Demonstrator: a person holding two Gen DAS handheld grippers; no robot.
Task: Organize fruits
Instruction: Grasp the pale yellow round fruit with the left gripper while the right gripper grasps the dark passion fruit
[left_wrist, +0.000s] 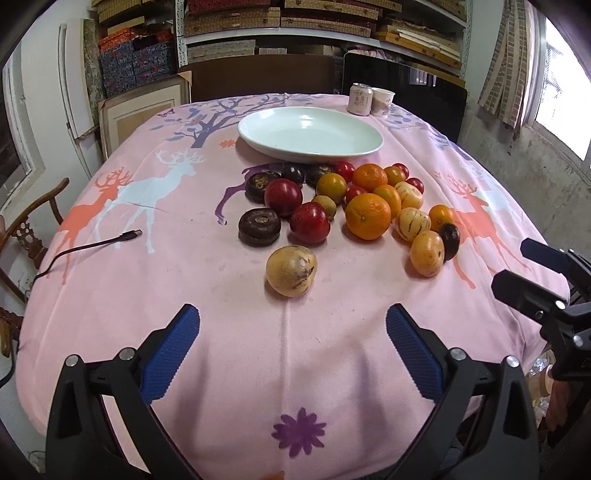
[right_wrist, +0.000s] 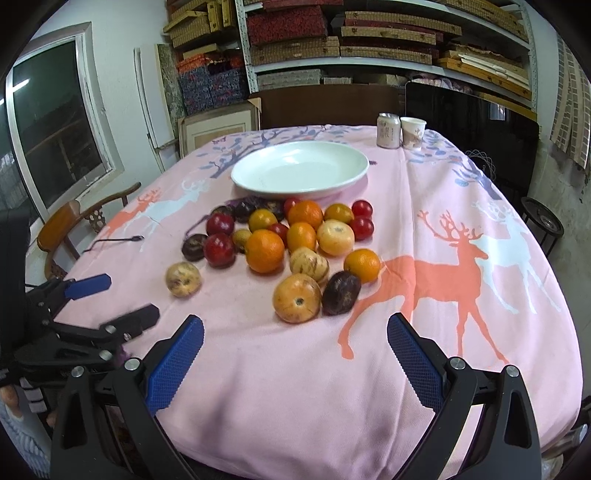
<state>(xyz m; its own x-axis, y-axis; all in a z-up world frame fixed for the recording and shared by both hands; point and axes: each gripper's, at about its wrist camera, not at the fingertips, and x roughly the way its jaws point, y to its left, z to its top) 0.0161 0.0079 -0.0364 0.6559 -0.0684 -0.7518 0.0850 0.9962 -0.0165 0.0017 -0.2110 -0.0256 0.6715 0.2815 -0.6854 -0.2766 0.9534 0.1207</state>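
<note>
Risks logged with sorting not yet begun. Found fruit pile (left_wrist: 367, 216) lying loose on pink cloth (left_wrist: 221, 350) of desk, just in front of white plate (left_wrist: 243, 129), with nothing on plate. Found left tongs (left_wrist: 293, 314) spread wide and empty, low over near edge of desk, facing lone pale yellow fruit (left_wrist: 291, 270) set apart from heap on near side. Found right tongs (right_wrist: 295, 321) likewise spread and empty, facing speckled orange-yellow fruit (right_wrist: 296, 298) touching dark purple fruit (right_wrist: 341, 292). Judged chief hazard to be rolling: with round pieces packed touching, lifting or nudging one likely to free neighbours and send small red tomatoes (left_wrist: 400, 170) at far right of heap toward desk edge. Judged second hazard to be bruising or splitting of soft skins if ridged blue pads (left_wrist: 173, 350) closed hard, and slipping off smooth round surfaces if closed too lightly. Judged third hazard to be collision: with both tongs side by side at same edge, reaching into same part of heap risks knocking them together. Noted shallow rim on plate; dropping from height could bounce pieces back out, and stacking many could spill over. Noted can (left_wrist: 361, 99) and paper cup (left_wrist: 382, 101) just behind plate, liable to topple on overshoot. Noted cable (left_wrist: 92, 245) on left of cloth, well apart from fruit; snagging unlikely unless left tongs swung wide.
</note>
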